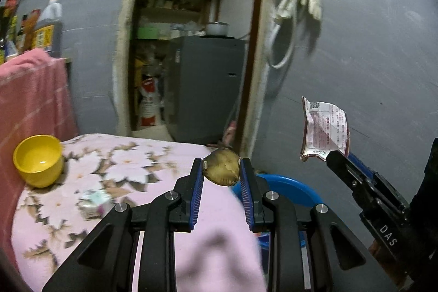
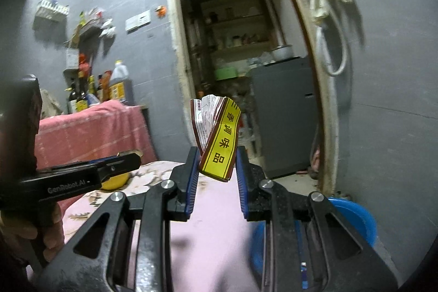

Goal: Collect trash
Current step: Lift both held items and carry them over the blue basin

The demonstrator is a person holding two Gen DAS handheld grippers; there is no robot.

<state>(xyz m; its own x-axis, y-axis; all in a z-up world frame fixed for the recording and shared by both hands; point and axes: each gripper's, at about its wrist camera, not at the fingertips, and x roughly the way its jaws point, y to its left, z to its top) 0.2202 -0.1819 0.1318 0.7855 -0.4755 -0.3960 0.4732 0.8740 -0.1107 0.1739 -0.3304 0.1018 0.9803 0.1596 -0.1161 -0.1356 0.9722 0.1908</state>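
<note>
**Both grippers loaded, held above the table edge**

Views compared: only the left wrist view shows the whole yellow plastic bowl (image 1: 38, 160) standing on the pink floral tablecloth (image 1: 131, 171), and a small blurred white packet (image 1: 94, 203) lying on the cloth nearer the camera. Only the right wrist view shows the wrapper's yellow printed face and a hand (image 2: 41, 234) gripping the other tool's handle.

Surroundings: a grey wall with an open doorway (image 1: 191, 32) fills the background; a grey cabinet (image 1: 202, 84) stands inside it. A blue plastic basin (image 2: 353, 220) sits on the floor beside the table, partly hidden behind the gripper linkage in both views. A pink towel (image 1: 32, 89) is draped at left, bottles behind it.

Task items: the left gripper (image 1: 222, 168) is clamped on a brown, wrinkled, rounded scrap (image 1: 222, 167), pinched at both sides. The right gripper (image 2: 216, 163) is closed on a crumpled yellow-and-maroon seasoning wrapper (image 2: 220, 149), standing upright above the fingertips; its white printed back faces the left camera.
</note>
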